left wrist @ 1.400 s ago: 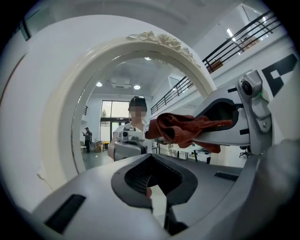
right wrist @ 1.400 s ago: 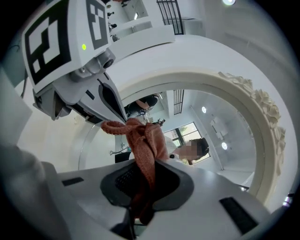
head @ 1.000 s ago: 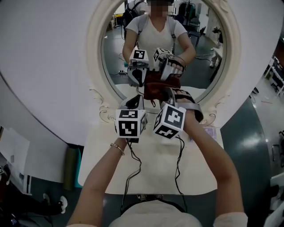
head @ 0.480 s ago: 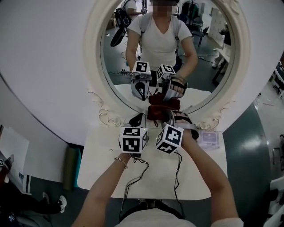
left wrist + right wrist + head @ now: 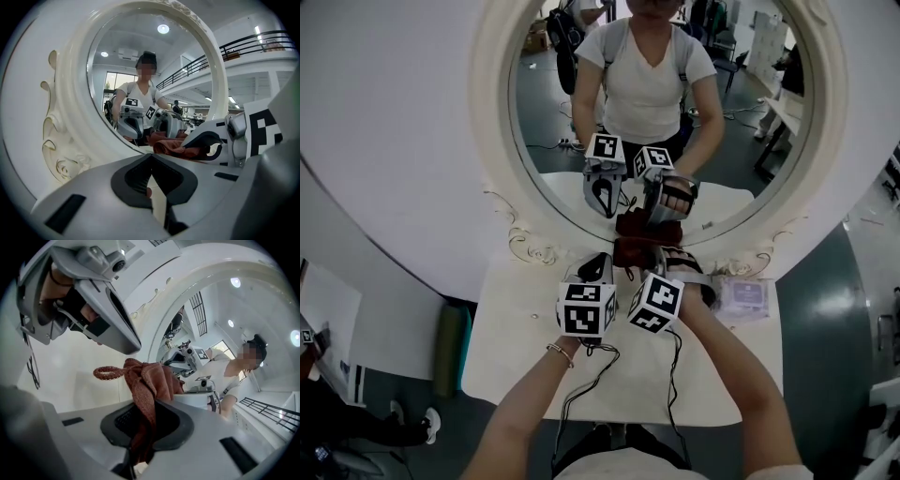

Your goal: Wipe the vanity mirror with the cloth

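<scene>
On a cream vanity table (image 5: 520,328), seen from above, stands a large oval mirror (image 5: 553,112) in an ornate cream frame with carved scrollwork (image 5: 525,246) at its base.

The left gripper (image 5: 598,264) is held low near the bottom of the frame, just left of centre, with its black-and-white marker cube nearest the viewer. In the left gripper view, the left gripper's (image 5: 151,161) two dark-padded jaws are pressed together at the tips and nothing is between them. The mirror frame curves up on its left.

Just to the right is a dark red cloth (image 5: 634,247), bunched up at the mirror's lower edge directly below its own reflection. Whether it touches the glass is not clear.

The right gripper (image 5: 654,255), held in a gloved hand (image 5: 694,272), is pinching this cloth. In the right gripper view, the right gripper (image 5: 143,423) has its jaws clamped on the cloth (image 5: 150,380), which bulges out above them with a small loop sticking out to the left. The left gripper's grey body hangs overhead.

Further right, near the table's right edge, lies a small pale packet (image 5: 748,293), well apart from both grippers.

The glass reflects the person in a white top and both grippers.
</scene>
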Available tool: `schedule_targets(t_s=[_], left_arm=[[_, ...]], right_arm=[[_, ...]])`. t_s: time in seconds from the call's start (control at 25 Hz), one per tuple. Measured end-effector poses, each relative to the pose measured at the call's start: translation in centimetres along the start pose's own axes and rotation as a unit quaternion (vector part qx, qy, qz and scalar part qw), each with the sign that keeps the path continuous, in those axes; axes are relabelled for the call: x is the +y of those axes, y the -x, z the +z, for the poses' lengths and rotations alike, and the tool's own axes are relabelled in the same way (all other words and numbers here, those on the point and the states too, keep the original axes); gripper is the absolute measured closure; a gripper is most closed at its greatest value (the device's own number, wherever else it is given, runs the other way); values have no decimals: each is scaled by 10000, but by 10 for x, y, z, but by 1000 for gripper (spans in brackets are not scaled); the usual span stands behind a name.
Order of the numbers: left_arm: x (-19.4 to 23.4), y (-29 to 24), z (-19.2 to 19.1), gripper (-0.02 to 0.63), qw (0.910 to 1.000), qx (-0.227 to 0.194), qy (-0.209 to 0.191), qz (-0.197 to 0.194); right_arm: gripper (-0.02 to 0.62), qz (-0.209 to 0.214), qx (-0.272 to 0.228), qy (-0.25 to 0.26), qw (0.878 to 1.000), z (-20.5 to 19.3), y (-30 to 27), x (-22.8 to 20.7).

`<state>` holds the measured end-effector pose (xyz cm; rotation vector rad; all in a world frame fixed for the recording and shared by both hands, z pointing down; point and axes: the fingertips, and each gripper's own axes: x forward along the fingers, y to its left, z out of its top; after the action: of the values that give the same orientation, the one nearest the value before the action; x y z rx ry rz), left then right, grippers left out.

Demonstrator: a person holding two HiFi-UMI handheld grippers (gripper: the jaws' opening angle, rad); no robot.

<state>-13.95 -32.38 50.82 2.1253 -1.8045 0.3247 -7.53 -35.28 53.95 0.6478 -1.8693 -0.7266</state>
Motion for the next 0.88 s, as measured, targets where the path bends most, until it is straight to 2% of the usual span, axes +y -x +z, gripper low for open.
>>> schedule_targets(t_s=[0.16, 0.36, 0.64, 0.88], left_arm=[[0, 4, -7, 603, 10000, 75, 14, 42], [3, 8, 12, 603, 9999, -68, -66, 95], [-4, 19, 71, 603, 9985, -498, -229, 88], [-25, 32, 146, 603, 9942, -1025, -304, -59]], right_arm=[[535, 163, 86, 53, 9998, -5, -4, 13], [535, 207, 31, -2, 9998, -1, 1, 5], [535, -217, -124, 212, 9995, 6, 49, -49], [535, -986, -363, 508, 9932, 16, 111, -120]])
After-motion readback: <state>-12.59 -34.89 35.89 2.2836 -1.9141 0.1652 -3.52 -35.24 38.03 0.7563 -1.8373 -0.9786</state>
